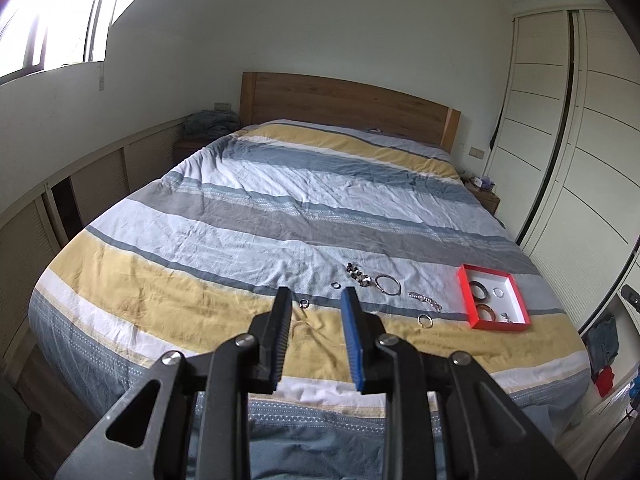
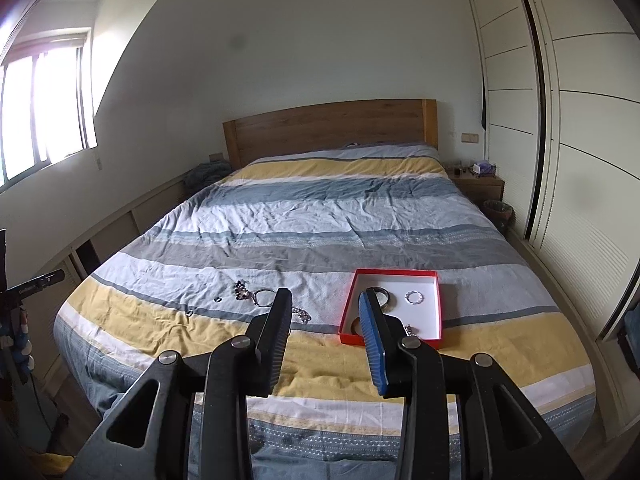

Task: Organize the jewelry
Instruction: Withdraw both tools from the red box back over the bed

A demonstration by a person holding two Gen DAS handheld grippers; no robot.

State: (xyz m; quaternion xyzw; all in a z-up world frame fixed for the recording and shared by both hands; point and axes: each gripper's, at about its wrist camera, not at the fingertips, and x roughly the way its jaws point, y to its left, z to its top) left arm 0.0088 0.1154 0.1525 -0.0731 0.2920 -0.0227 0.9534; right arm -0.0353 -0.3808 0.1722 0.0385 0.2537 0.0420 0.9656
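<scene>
Left tongs [image 1: 316, 300]: you hold them above the foot of the bed, jaws parted to a narrow gap with nothing between them.
Right tongs [image 2: 324, 300]: also over the foot of the bed, jaws a little wider apart and empty.
Bed [image 1: 280, 208]: its striped duvet in yellow, grey, blue and white carries everything you are sorting.
Loose jewelry: it lies in a scattered row just past your left tongs; a small ring [image 1: 305, 303] sits nearest, another ring [image 1: 335, 285] beyond it, then a dark beaded bracelet [image 1: 358, 274], a thin bangle [image 1: 387, 283], a silver chain [image 1: 426, 301] and a ring [image 1: 425, 321] closer to you.
Red box [image 1: 466, 294]: it rests on the duvet to the right of the row, apart from the chain, open, with a white inside.
Box contents: a dark bangle [image 1: 478, 289], a small beaded ring [image 1: 497, 291], a brown bangle [image 1: 486, 312] and a small silver piece [image 1: 506, 317].
In your way: your right tongs' blue pad covers part of the box's near left side in the right view.
Beyond: wooden headboard [image 1: 344, 100], nightstand [image 2: 480, 186] beside the bed, wardrobe doors [image 2: 580, 160] on the right, window [image 2: 44, 108] on the left.
</scene>
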